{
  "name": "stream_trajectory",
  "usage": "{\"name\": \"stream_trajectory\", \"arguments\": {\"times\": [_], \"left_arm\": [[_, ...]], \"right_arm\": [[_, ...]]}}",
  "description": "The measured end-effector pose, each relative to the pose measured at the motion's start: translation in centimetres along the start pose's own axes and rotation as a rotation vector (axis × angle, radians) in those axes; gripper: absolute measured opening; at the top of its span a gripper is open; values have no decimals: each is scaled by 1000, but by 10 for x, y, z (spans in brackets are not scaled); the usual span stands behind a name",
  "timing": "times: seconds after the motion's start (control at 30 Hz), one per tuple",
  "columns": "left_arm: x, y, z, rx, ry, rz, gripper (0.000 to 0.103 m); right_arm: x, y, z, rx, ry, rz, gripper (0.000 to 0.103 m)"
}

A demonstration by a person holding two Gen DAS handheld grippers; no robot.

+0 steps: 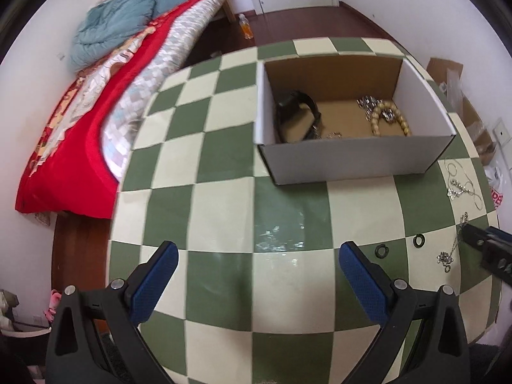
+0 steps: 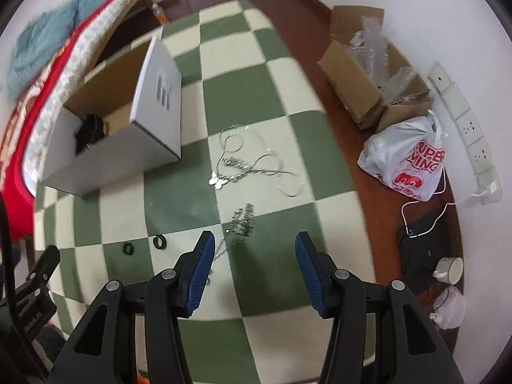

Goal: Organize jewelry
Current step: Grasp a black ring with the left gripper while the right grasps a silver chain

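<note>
A white cardboard box (image 1: 352,160) stands on the green-and-cream checked table; it also shows in the right wrist view (image 2: 105,166). Inside lie a black watch (image 1: 297,112), a beige bead bracelet (image 1: 390,118) and silver pieces (image 1: 368,102). A silver butterfly necklace (image 2: 249,163) and a silver chain (image 2: 243,220) lie on the table, with two dark green rings (image 2: 159,242) (image 2: 129,248) to their left. My left gripper (image 1: 257,256) is open and empty, well short of the box. My right gripper (image 2: 252,249) is open, low over the chain's near end.
A bed with a red cover (image 1: 80,134) stands left of the table. On the floor at the right are open cardboard boxes (image 2: 361,89), a white plastic bag (image 2: 406,160), a power strip (image 2: 464,128) and a cup (image 2: 449,267).
</note>
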State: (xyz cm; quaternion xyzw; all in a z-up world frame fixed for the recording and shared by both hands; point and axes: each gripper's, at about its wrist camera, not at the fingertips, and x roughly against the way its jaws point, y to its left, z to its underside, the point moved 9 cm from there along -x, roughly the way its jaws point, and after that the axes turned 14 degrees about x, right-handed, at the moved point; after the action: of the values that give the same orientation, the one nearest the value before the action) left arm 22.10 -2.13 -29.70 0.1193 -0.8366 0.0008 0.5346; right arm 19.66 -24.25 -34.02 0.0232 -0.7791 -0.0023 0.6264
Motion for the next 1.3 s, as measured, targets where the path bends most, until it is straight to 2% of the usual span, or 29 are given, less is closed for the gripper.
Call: {"name": "stream_trajectory", "arguments": {"times": [0.07, 0.1, 0.17, 0.23, 0.3, 0.37, 0.43, 0.73, 0.8, 0.9, 0.97, 1.0, 1.07, 1.3], "left_arm": [[-5, -7, 5, -7, 29, 25, 102], [-8, -11, 8, -16, 46, 41, 102], [-13, -21, 14, -41, 78, 77, 102], [-15, -30, 18, -63, 88, 96, 102], [-17, -43, 24, -96, 108, 128, 101], [-20, -52, 29, -119, 124, 142, 91], [-23, -60, 33, -134, 141, 151, 86], [-29, -82, 38, -168, 145, 156, 85], [-29, -86, 37, -173, 140, 169, 78], [-24, -91, 37, -169, 145, 203, 56], [-21, -95, 37, -166, 151, 233, 16], [-20, -97, 38, -168, 158, 240, 10], [-20, -96, 37, -164, 161, 236, 10], [-13, -74, 30, -108, 155, 243, 10]], "right_arm": [[-8, 7, -1, 15, 24, 15, 54], [-8, 10, -2, 28, 10, 40, 51], [-9, 16, -3, 73, -3, 86, 26], [-8, 18, -3, 93, -18, 96, 10], [-7, 15, -2, 92, -22, 85, 10], [-7, 10, -1, 85, -20, 84, 10], [-6, 2, 1, 70, -18, 86, 10], [1, -15, 8, 40, -15, 89, 10], [0, -18, 9, 36, -16, 87, 10], [0, -20, 9, 32, -17, 86, 10], [0, -21, 9, 29, -17, 84, 10], [-1, -21, 10, 28, -17, 84, 10], [-1, -22, 10, 20, -17, 76, 10], [11, -24, 14, -78, -65, -75, 10]]}}
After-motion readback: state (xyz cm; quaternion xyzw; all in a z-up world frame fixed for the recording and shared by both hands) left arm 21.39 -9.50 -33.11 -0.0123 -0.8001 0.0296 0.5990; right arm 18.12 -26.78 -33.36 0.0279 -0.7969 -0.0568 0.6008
